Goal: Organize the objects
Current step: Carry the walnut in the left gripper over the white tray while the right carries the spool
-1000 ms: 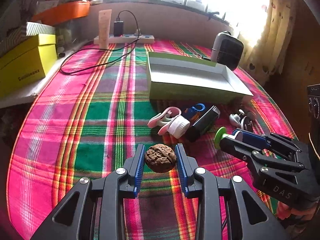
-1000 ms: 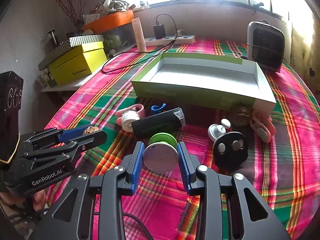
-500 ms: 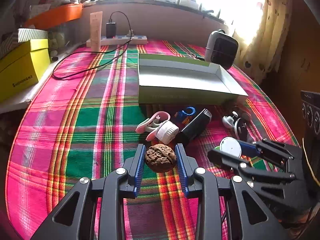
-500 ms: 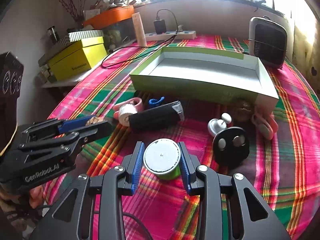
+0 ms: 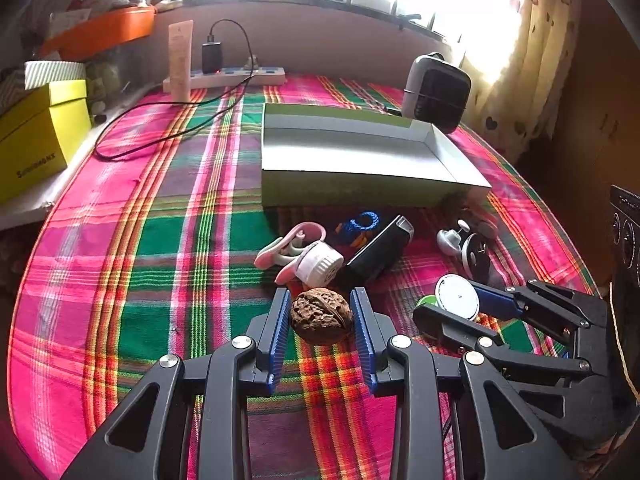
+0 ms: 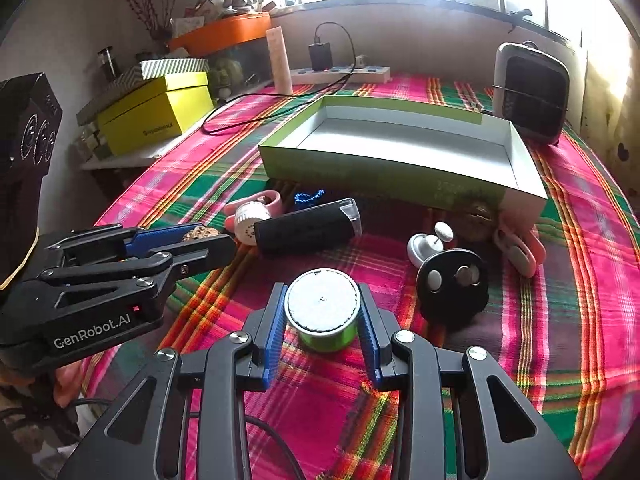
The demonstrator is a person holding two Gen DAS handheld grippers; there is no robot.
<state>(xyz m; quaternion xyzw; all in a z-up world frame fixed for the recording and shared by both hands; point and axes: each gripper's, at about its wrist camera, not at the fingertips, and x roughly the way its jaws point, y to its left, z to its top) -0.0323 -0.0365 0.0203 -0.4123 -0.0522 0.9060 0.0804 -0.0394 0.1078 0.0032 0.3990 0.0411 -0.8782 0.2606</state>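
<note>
1. My left gripper (image 5: 321, 316) clamps the walnut (image 5: 321, 315) above the cloth: hard, light, bumpy; grip stays across its widest part.
2. My right gripper (image 6: 322, 312) pinches the green spool (image 6: 323, 314) by its smooth, slippery sides.
3. Beyond both: the empty box (image 6: 404, 142), probable destination.

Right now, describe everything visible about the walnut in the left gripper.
The walnut is whole, brown and wrinkled, with a seam running across its shell. It sits pinched between the left gripper's blue ribbed pads, one on each side, and appears held above the plaid tablecloth, just short of the white round brush. In the right view only its top shows.
</note>
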